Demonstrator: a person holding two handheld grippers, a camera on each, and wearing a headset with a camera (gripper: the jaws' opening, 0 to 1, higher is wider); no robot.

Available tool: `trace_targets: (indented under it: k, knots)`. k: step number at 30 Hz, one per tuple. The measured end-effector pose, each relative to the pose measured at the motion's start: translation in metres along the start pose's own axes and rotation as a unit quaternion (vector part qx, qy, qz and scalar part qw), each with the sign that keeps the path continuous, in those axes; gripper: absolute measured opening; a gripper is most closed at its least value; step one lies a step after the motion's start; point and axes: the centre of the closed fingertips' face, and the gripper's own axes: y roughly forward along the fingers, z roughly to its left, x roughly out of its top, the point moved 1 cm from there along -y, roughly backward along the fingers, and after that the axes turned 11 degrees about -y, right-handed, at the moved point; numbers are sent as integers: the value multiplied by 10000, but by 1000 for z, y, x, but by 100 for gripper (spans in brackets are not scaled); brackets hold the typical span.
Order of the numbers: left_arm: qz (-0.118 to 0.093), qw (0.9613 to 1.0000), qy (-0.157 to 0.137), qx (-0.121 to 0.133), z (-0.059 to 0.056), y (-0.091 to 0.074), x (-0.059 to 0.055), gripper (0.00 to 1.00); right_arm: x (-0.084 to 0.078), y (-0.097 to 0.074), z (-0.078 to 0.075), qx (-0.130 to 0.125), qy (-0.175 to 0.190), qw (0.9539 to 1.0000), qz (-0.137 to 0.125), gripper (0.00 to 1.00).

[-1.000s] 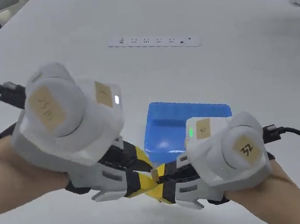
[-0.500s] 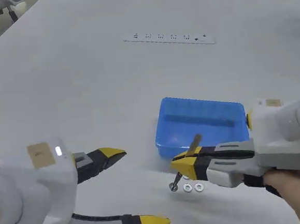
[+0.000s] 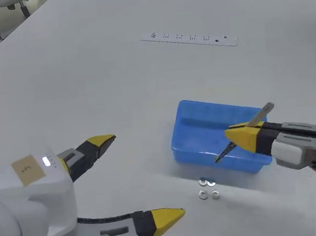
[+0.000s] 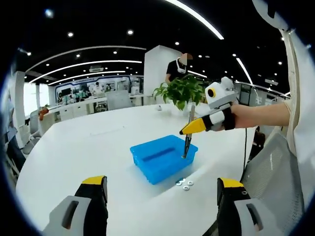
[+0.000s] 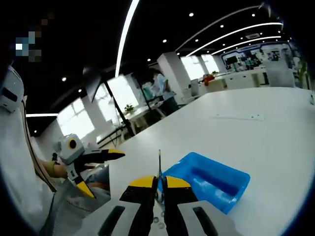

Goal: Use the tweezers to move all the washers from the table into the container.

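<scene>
In the head view the left gripper [image 3: 134, 178] sits low with its jaws spread wide and nothing between them, while the right gripper [image 3: 241, 136] has its jaws closed on the tweezers [image 3: 222, 153], whose point hangs below and ahead of the jaw tips. Half a second ago that point was down at the washers [image 3: 207, 188] on the table; now it is up over the near wall of the container [image 3: 210, 126], and the washers lie below the jaws, just in front of that wall (too small to tell whether one rides in the tweezers). A second ago the two grippers were pressed together, so the handover of the tool looks finished and the ferrying is the right gripper's job alone. In the left gripper view, its own open jaws frame the scene: the container [image 4: 160, 158] lies ahead between them, the washers [image 4: 184, 184] nearer the right-hand jaw, and the right gripper [image 4: 199, 126] holds the tweezers [image 4: 188, 140] upright over the container's edge. In the right gripper view, the shut jaws pinch the tweezers [image 5: 159, 169], the container [image 5: 214, 183] lies just ahead and right of the tips, and the left gripper [image 5: 101, 169] waits open off to the left.
</scene>
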Motion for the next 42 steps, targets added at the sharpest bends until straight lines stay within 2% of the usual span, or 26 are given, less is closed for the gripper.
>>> trace_targets:
  k: [2, 5, 8, 11, 14, 16, 18, 24, 28, 32, 34, 36, 39, 42]
  knots:
    - [-57, 9999, 35, 154, 5, -2, 2, 94, 3, -4, -9, -163, -28, 9999, -45, 2]
    - [-137, 9996, -42, 245, 9, -4, 5, 93, 4, -7, -25, -441, -24, 9990, -34, 3]
    - [-133, 9994, -169, 256, 12, -5, 4, 90, -6, -6, -46, -806, -142, 9963, 272, 3]
    - [-112, 9995, -146, 270, 12, -4, 3, 89, -17, 1, -55, -892, -327, 9935, 631, 3]
    - [1, 9996, -93, 250, 10, -3, 0, 86, -30, 8, -63, -945, -481, 9896, 968, 3]
    - [30, 9996, -123, 241, 10, -4, -1, 82, -38, 11, -70, -1019, -648, 9856, 1186, 3]
    - [-9, 9996, -171, 217, 10, -4, 0, 82, -42, 13, -74, -1050, -718, 9836, 1282, 3]
    - [45, 9997, -106, 223, 10, -3, -2, 82, -47, 14, -79, -1026, -692, 9830, 1355, 3]
    - [63, 9997, -106, 218, 11, -3, -2, 81, -38, 7, -78, -1118, -637, 9851, 1137, 3]
    - [55, 9997, -96, 196, 10, -3, -2, 81, -20, 1, -66, -1050, -469, 9911, 676, 3]
    - [54, 9998, -101, 187, 10, -3, -2, 81, -8, -1, -50, -862, -271, 9954, 323, 3]
    - [82, 9998, -125, 166, 9, -2, -3, 81, -2, -2, -39, -710, -197, 9972, 128, 3]
    - [70, 9998, -101, 162, 9, -2, -3, 81, 6, -4, -12, -356, -62, 9992, -163, 3]
    - [64, 9998, -114, 154, 8, -3, -3, 81, 2, -2, 7, -121, -37, 9998, -151, 3]
